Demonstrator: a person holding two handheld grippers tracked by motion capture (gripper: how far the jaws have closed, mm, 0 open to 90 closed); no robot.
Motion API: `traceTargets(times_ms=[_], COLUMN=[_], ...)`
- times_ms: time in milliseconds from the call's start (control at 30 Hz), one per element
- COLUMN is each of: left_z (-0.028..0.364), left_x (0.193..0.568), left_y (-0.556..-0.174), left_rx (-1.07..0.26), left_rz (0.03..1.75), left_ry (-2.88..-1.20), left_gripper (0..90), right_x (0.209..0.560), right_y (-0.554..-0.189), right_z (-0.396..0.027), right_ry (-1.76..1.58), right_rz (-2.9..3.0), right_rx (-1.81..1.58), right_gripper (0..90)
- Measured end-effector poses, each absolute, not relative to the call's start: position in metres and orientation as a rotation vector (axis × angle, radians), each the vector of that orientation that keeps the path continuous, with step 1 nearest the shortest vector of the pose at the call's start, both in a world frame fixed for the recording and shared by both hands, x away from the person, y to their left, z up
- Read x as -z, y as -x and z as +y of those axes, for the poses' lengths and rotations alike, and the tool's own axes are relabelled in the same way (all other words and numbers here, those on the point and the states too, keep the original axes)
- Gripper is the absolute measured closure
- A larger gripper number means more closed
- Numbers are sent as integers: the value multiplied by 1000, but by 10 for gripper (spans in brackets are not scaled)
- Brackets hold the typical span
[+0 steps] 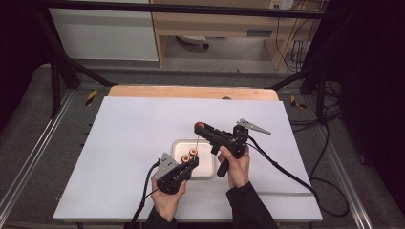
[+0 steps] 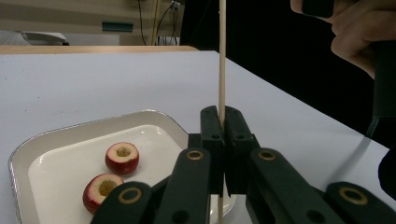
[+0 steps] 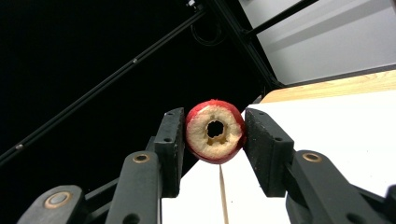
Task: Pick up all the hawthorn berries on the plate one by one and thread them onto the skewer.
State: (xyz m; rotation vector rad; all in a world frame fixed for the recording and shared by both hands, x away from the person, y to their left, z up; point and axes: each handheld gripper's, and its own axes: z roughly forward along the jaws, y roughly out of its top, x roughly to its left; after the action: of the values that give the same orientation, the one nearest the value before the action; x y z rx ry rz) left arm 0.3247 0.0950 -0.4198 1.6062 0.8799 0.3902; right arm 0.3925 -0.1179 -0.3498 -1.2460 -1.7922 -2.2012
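Left tongs [image 1: 190,162]: held in the left hand [image 1: 168,200], near centre of the worktop, body angled up and to the right; jaws closed tight on a thin upright stick.

Right tongs [image 1: 199,127]: held in the right hand [image 1: 235,167], just right of the left pair, body reaching far and left, tips raised above the left tips; jaws part-way apart, pads pressed on a round slice.

Forearms: both enter from the near edge, close together, in dark sleeves.
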Motion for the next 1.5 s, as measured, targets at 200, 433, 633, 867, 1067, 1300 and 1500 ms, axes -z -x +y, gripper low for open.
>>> traceTargets(times_ms=[200,433,633,867,1067,1300,1500], left_z=[95,93,101,97,97,97,95], left_x=[419,419,417,417,417,417,417], left_y=[-325,-325,-323,-323,-323,-325,-326], left_rx=[-377,-363,-373,-379,-372,-373,-369], left_rz=[881,866,872,857,862,864,865], left_ry=[-1602,-1588,-1570,-1588,-1589,-1588,-1591], left_gripper=[886,886,887,886,886,886,887], right_x=[350,349,346,348,348,349,349], right_y=[-393,-395,-396,-397,-395,-395,-395], right_z=[-117,-118,-120,-119,-119,-118,-118], right_ry=[1245,1240,1249,1249,1240,1237,1232], right_rz=[-1779,-1759,-1753,-1722,-1723,-1725,-1716], right_rx=[2205,2186,2205,2199,2198,2195,2197], right_gripper=[597,598,597,598,598,598,597])
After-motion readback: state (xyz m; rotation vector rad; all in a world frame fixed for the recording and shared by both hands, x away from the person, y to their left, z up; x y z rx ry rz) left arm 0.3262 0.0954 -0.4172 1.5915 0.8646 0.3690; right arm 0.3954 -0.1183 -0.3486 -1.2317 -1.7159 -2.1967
